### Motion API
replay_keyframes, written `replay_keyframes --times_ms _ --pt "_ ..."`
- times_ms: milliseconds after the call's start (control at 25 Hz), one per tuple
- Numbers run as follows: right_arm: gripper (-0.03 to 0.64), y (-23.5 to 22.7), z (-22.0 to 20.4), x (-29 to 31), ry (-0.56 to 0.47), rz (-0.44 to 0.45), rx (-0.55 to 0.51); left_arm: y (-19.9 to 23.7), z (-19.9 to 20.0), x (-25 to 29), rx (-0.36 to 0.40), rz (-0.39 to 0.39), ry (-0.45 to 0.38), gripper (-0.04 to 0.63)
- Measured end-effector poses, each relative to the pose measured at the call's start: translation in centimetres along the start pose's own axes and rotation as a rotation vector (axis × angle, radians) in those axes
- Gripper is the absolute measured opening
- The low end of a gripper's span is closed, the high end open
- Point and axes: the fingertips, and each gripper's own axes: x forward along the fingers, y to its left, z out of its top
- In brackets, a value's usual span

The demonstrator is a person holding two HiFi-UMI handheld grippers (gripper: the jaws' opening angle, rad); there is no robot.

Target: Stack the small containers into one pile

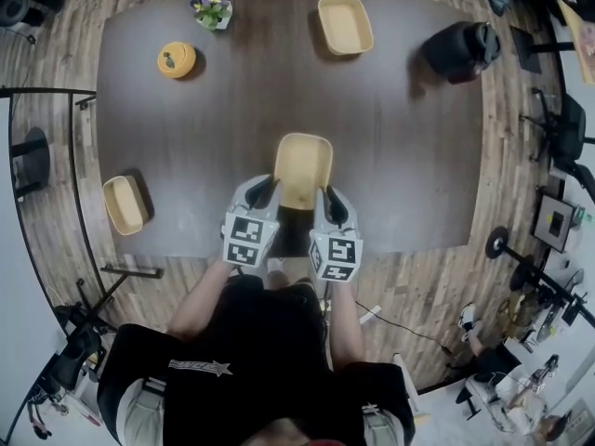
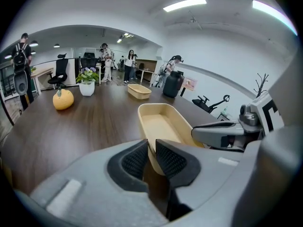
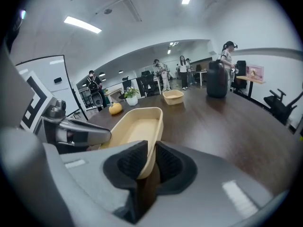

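Observation:
A beige oblong container [image 1: 303, 167] sits near the table's front edge, straight before me. My left gripper [image 1: 263, 193] is shut on that container's near left rim [image 2: 150, 145], its pads pressing the wall from both sides. On the near right rim [image 3: 150, 160] my right gripper [image 1: 327, 203] is shut the same way. A second beige container [image 1: 345, 24] lies at the far side of the table, and a third [image 1: 125, 203] rests at the left front corner.
An orange round object [image 1: 176, 59] and a small potted flower [image 1: 212, 6] stand at the far left of the dark wooden table [image 1: 390, 147]. A black jug-like object [image 1: 460, 50] stands at the far right. People and office chairs show in the background.

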Motion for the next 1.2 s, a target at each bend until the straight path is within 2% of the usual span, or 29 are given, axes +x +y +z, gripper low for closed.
replay_keyframes --times_ms 480,920,1200 --pt "0.048 -1.1 9.6 -1.7 -0.135 -0.056 -0.038 -0.1 10.7 -1.4 0.060 -0.016 -0.147 0.051" --pt "0.038 -3.2 17.7 0.7 -0.222 -0.104 -0.078 1.3 17.9 0.8 0.047 -0.028 -0.244 0.049" --pt "0.034 -5.6 21.1 2.8 -0.237 -0.083 -0.094 1.6 21.2 3.3 0.035 0.000 -0.266 0.049"
